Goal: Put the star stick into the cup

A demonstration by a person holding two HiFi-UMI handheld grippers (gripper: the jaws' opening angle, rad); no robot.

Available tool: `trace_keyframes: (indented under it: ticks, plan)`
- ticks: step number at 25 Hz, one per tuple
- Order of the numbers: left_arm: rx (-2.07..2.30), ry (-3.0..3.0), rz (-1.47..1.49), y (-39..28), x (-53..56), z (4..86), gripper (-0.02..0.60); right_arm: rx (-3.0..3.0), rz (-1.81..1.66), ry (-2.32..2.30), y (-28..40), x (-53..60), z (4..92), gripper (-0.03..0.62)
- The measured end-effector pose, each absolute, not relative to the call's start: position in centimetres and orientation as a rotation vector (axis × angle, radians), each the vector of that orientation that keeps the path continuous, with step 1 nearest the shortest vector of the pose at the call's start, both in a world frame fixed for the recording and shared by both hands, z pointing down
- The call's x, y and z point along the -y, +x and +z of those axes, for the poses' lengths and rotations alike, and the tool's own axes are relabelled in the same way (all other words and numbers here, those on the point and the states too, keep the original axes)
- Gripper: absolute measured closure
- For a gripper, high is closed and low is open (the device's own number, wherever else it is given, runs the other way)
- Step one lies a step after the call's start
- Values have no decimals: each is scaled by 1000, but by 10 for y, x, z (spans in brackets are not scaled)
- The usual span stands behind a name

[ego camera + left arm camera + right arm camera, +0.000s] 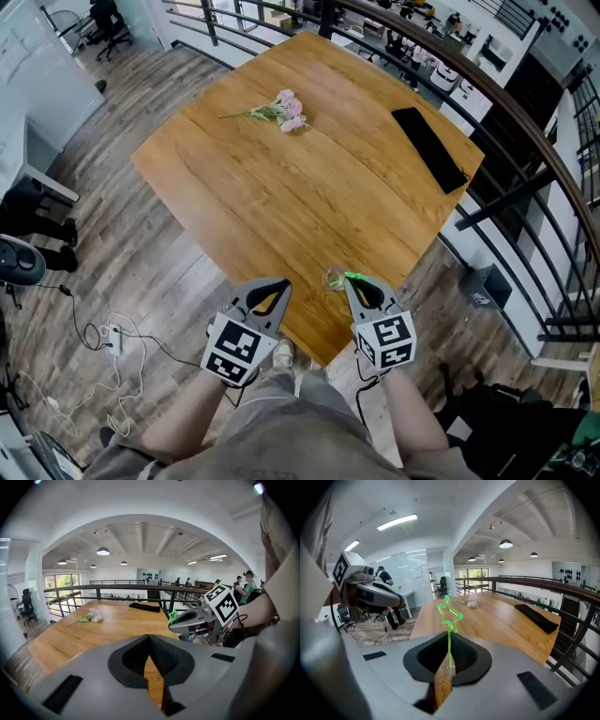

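A thin green stick topped with a star outline (449, 613) stands upright between the jaws of my right gripper (449, 644), which is shut on its stem. In the head view the star (352, 277) shows at the tip of the right gripper (349, 281), over the table's near corner. Just left of it is a small clear cup (335, 278), faint against the wood. My left gripper (279, 283) hovers to the left at the table's edge, shut and holding nothing. From the left gripper view (149, 639), the right gripper (187, 619) and the star (172, 616) are off to the right.
The wooden table (281, 187) carries a sprig of pink flowers (281, 111) at its far side and a flat black pad (429, 145) at the right. A dark railing (525, 141) runs close behind the table. Cables (112, 337) lie on the floor at the left.
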State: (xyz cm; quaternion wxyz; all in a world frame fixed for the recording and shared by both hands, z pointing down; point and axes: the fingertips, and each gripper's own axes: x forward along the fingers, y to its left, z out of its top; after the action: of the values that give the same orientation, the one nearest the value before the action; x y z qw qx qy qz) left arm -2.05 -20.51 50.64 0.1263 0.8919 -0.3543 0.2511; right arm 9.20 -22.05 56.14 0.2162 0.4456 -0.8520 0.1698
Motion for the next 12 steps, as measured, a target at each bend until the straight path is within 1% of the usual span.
trace_keyframes:
  ticks: [7, 8, 9, 10, 12]
  plan:
    - [1024, 2581, 749, -23, 201, 514, 566, 2366, 486, 1232, 90, 223, 563, 553]
    - [1025, 2580, 750, -23, 200, 515, 566, 2367, 500, 1231, 89, 222, 565, 512]
    - [1026, 2580, 752, -24, 200, 515, 566, 2367, 515, 1230, 89, 222, 566, 420]
    - [1026, 2580, 753, -24, 200, 515, 566, 2366, 530, 1230, 89, 222, 567, 368]
    - [1027, 2581, 754, -24, 198, 515, 566, 2359, 552, 1229, 90, 220, 570, 352]
